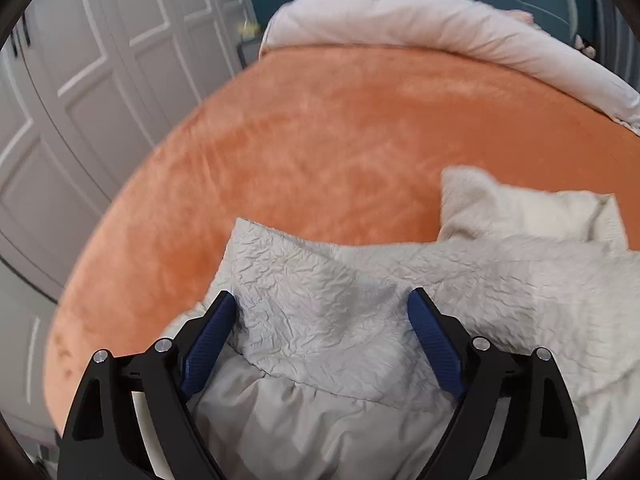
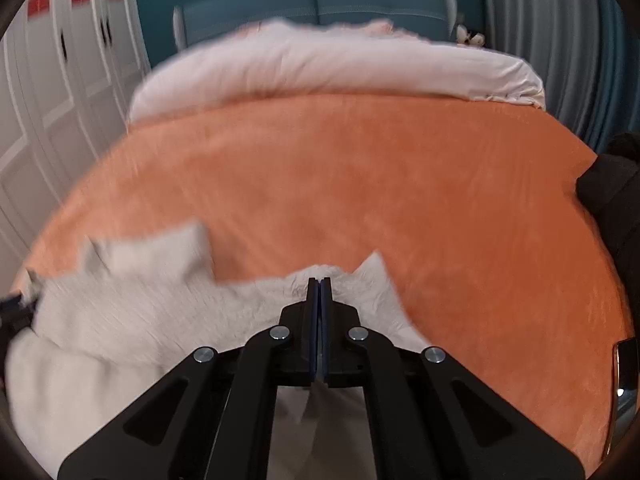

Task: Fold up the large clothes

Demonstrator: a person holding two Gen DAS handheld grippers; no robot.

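Observation:
A pale grey crinkled garment [image 1: 320, 300] lies bunched at the near edge of a bed with an orange blanket [image 1: 340, 140]. My left gripper [image 1: 322, 308] is open, its blue-padded fingers [image 1: 210, 340] straddling a raised fold of the garment without closing on it. In the right wrist view the same garment [image 2: 140, 300] spreads to the left. My right gripper [image 2: 319, 284] is shut on the garment's edge, with cloth pinched between the pads and hanging below. The left gripper shows as a dark tip at the far left edge [image 2: 12, 308].
A white rolled duvet [image 1: 420, 28] lies across the head of the bed, with a teal headboard [image 2: 320, 4] behind. White wardrobe doors [image 1: 80, 100] stand on the left. A dark item [image 2: 616, 200] sits at the bed's right edge. Grey curtains [image 2: 552, 40] hang at right.

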